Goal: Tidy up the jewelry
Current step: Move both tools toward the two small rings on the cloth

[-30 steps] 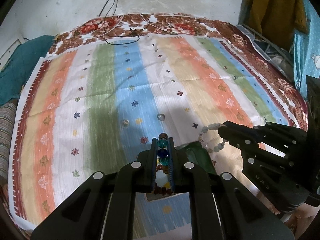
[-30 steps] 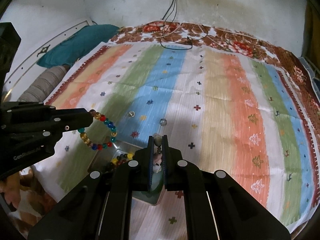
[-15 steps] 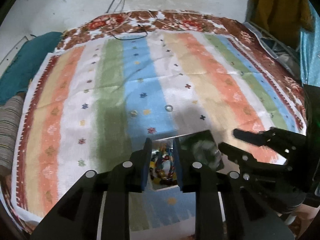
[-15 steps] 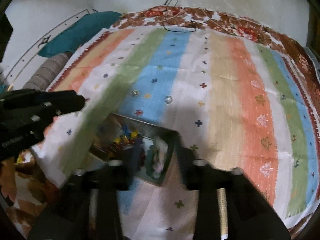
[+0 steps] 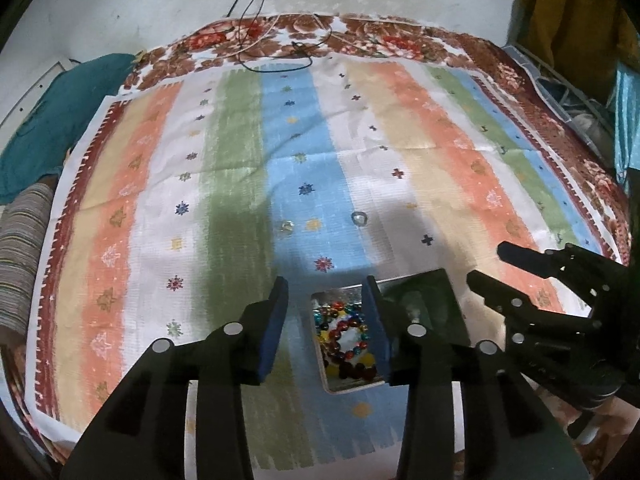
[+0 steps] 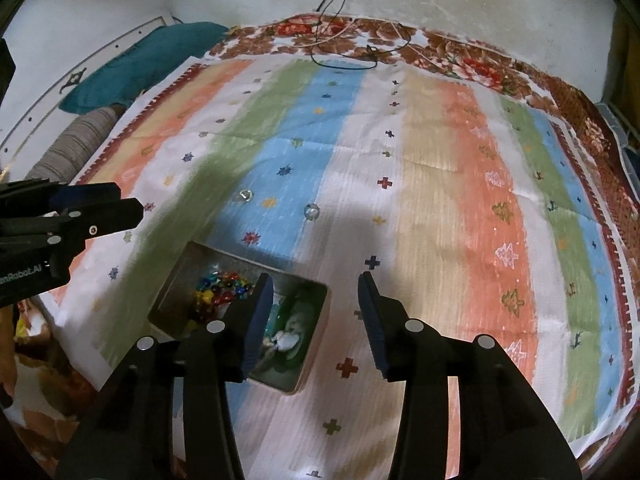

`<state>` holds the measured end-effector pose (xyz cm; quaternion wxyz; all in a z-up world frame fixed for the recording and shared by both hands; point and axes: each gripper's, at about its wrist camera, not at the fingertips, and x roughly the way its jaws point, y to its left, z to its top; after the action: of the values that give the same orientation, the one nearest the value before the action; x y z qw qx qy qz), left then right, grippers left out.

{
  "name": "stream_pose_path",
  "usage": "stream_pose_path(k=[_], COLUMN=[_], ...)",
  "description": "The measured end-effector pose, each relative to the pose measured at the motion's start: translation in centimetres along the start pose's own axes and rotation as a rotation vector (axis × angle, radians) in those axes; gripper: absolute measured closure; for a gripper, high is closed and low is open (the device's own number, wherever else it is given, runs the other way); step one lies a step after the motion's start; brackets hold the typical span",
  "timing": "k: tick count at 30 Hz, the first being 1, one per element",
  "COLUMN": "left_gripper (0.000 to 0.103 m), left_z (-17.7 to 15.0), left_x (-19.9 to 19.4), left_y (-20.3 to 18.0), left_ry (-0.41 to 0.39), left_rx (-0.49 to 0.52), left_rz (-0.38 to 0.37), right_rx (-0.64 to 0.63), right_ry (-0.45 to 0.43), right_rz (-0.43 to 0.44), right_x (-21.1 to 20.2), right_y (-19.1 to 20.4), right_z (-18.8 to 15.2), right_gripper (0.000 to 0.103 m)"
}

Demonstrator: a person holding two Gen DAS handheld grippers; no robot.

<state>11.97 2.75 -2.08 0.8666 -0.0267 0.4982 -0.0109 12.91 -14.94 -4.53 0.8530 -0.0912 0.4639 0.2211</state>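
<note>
Both strings have dropped into the shallow metal tin [image 6: 316, 292] on the striped bedspread [image 6: 440, 168]: multicoloured bead bracelet [image 5: 347, 330] left, pale beads [image 6: 286, 340] right. Left tongs [image 5: 326, 328] and right tongs [image 6: 316, 316] are opening, empty. Withdrawing carelessly could clip the rim, spilling beads.

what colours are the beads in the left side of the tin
Mixed red, blue, green and yellow beads, clearest in the left wrist view.
</note>
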Motion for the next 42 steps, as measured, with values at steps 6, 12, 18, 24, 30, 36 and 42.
stream_pose_path(k=[6, 12, 18, 24, 30, 36, 42], left_gripper=[0.052, 0.052, 0.052, 0.052, 0.052, 0.051, 0.051], left_z=[1.2, 2.3, 3.0, 3.6, 4.5, 5.2, 5.7], left_x=[1.9, 4.4, 6.3, 7.9, 9.6, 11.4, 13.1], left_y=[1.5, 2.4, 3.0, 3.5, 3.9, 4.4, 5.1], left_ry=[0.040, 0.093, 0.127, 0.152, 0.181, 0.200, 0.225], left_rx=[-0.062, -0.071, -0.092, -0.114, -0.126, -0.133, -0.159], left_rz=[0.000, 0.036, 0.047, 0.051, 0.046, 0.057, 0.056], right_rx=[0.002, 0.021, 0.051, 0.077, 0.073, 0.048, 0.042], right_ry=[0.016, 0.058, 0.067, 0.114, 0.143, 0.159, 0.185], right_rz=[-0.012, -0.005, 0.030, 0.049, 0.058, 0.067, 0.083], right_x=[1.5, 3.1, 4.0, 6.1, 8.0, 9.5, 11.3], right_y=[-0.2, -0.6, -0.9, -1.3, -1.4, -1.1, -1.4], right_z=[1.1, 1.8, 2.7, 3.5, 4.3, 5.0, 5.5], right_gripper=[0.050, 0.046, 0.046, 0.046, 0.046, 0.046, 0.046])
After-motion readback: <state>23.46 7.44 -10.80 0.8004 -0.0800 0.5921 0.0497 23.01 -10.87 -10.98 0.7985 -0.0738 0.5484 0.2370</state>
